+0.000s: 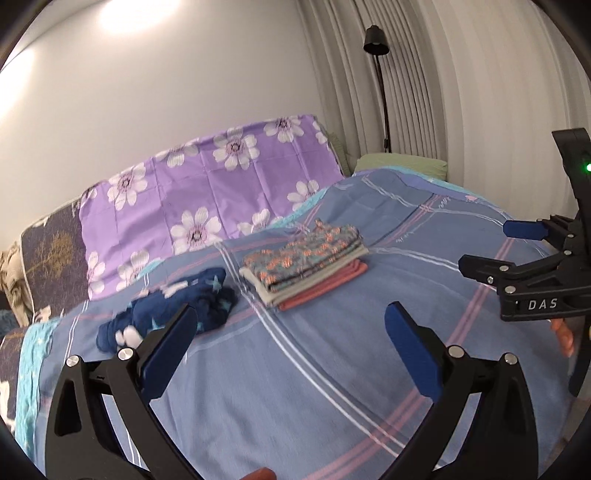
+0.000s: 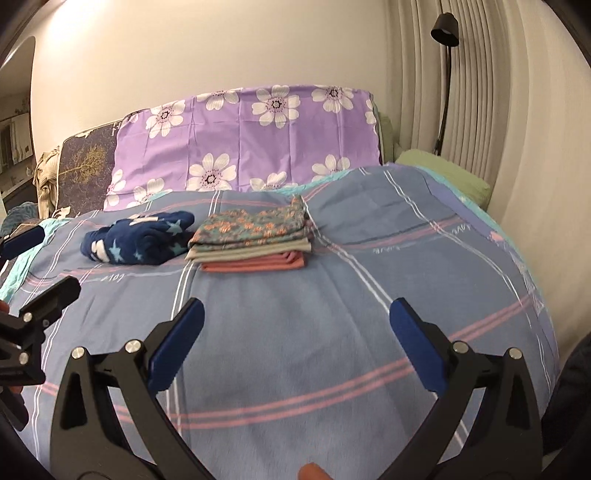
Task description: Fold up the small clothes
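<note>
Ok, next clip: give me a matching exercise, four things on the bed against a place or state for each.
Things:
1. floral garment
2. salmon garment
3. navy star garment
4. purple flowered pillow

Descriptions:
A. unfolded, bunched left of the stack
B. top of the folded stack
C. upright against the wall
D. bottom of the folded stack

Pairs: 1-B, 2-D, 3-A, 4-C

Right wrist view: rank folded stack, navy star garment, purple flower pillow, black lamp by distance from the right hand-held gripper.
From the right hand-held gripper, open over the bedspread:
1. Folded stack, ahead, slightly left.
2. Navy star garment, left of the stack; nearly level with it, hard to separate.
3. Purple flower pillow, at the wall.
4. Black lamp, far right corner.
</note>
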### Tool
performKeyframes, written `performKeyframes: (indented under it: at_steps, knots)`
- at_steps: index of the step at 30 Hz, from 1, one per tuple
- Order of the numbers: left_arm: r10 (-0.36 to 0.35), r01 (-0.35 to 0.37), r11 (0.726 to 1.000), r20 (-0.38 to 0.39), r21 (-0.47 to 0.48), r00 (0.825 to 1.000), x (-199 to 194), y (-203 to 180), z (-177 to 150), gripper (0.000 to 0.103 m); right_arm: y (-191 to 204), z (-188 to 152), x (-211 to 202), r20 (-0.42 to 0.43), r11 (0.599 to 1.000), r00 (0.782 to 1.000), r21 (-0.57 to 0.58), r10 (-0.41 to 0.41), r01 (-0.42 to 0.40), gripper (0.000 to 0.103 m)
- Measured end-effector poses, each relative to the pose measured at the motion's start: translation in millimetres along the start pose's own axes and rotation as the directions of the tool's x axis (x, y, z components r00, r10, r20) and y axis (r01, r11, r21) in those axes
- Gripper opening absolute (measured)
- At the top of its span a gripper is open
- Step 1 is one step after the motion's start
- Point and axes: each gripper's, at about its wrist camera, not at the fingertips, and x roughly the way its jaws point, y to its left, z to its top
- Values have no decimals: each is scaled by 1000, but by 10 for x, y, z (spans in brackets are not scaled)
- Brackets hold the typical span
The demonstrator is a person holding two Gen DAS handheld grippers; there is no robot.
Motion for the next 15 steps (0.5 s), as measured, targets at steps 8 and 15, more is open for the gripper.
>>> performKeyframes:
  at_steps: [8,15]
  knots:
    - [-13,12,999,-29,-46,999,-330,-144,-157,102,102,-171,-343,6,1000,1000,-15,6,-5,101]
    - [-24,21,997,-37,-70,999,-453,-179,-242,102,137,-212,-466,11,1000,1000,-16,6,-6,101]
